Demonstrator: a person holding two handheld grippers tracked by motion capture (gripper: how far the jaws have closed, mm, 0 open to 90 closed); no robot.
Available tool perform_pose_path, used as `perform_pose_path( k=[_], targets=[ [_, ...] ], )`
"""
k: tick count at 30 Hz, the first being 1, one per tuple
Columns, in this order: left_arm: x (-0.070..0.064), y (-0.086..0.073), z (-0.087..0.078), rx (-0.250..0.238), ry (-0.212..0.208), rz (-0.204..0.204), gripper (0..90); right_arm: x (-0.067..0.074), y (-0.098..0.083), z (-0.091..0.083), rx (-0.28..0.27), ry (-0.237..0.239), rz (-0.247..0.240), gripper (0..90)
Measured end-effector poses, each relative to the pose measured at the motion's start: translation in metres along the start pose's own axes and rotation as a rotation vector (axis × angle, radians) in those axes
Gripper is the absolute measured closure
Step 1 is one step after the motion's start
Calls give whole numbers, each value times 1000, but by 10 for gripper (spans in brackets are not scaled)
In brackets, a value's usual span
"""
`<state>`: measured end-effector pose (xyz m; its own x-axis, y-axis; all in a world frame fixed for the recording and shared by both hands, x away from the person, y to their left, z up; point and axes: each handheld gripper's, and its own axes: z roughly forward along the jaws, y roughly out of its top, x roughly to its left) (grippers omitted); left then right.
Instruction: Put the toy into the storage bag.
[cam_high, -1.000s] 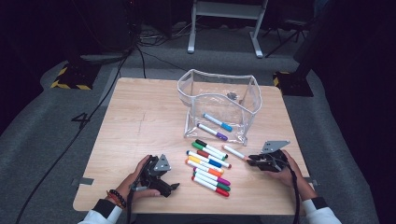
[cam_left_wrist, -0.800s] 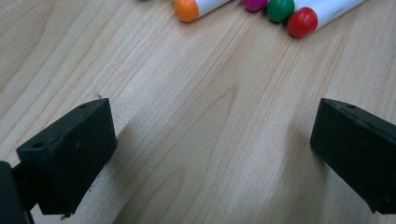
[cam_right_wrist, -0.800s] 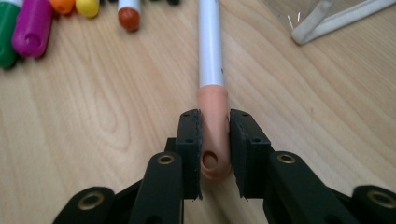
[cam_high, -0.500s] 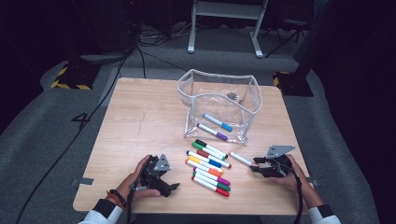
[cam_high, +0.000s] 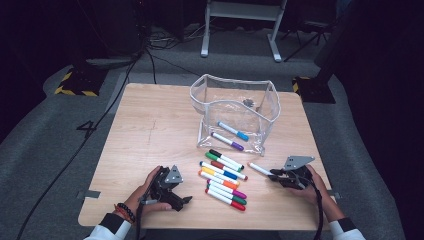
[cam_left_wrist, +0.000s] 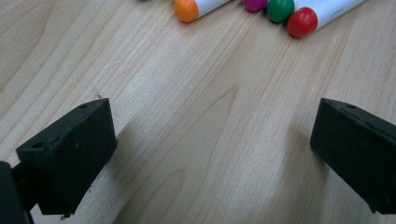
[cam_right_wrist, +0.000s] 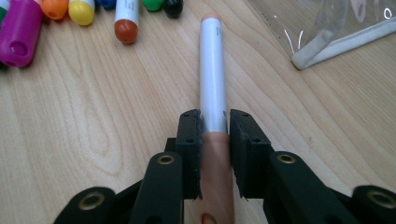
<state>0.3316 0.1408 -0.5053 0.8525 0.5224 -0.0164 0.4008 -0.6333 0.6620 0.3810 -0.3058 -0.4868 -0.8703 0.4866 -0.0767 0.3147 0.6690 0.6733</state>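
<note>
A: Right gripper (cam_right_wrist: 215, 128) status?
B: Jaws have just been closing and are now clenched on the white marker with the peach-coloured cap (cam_right_wrist: 213, 79), pads on both sides of the barrel where it meets the cap.
A: Where's that marker?
B: On the light wooden desk (cam_high: 150, 125), between the row of coloured markers (cam_high: 223, 178) and the right hand (cam_high: 314, 186), just in front of the clear plastic pouch with white trim (cam_high: 235, 112). It points away from the jaws toward the row.
A: Left gripper (cam_left_wrist: 210, 154)?
B: Jaws released, spread wide over bare desk, nothing between them. Orange, purple, green and red marker caps lie beyond them.
A: Pouch contents?
B: Two markers, one blue-capped (cam_high: 233, 131), one purple-capped (cam_high: 227, 141).
</note>
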Motion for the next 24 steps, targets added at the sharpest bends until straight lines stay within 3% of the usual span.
perform_pose_path(
  k=[10, 24],
  targets=[
    [0, 0, 0, 0, 0, 0, 5, 5, 19, -34, -92, -37, -51, 744],
    [0, 0, 0, 0, 0, 0, 5, 10, 78, -67, -209, -48, -154, 744]
  ],
)
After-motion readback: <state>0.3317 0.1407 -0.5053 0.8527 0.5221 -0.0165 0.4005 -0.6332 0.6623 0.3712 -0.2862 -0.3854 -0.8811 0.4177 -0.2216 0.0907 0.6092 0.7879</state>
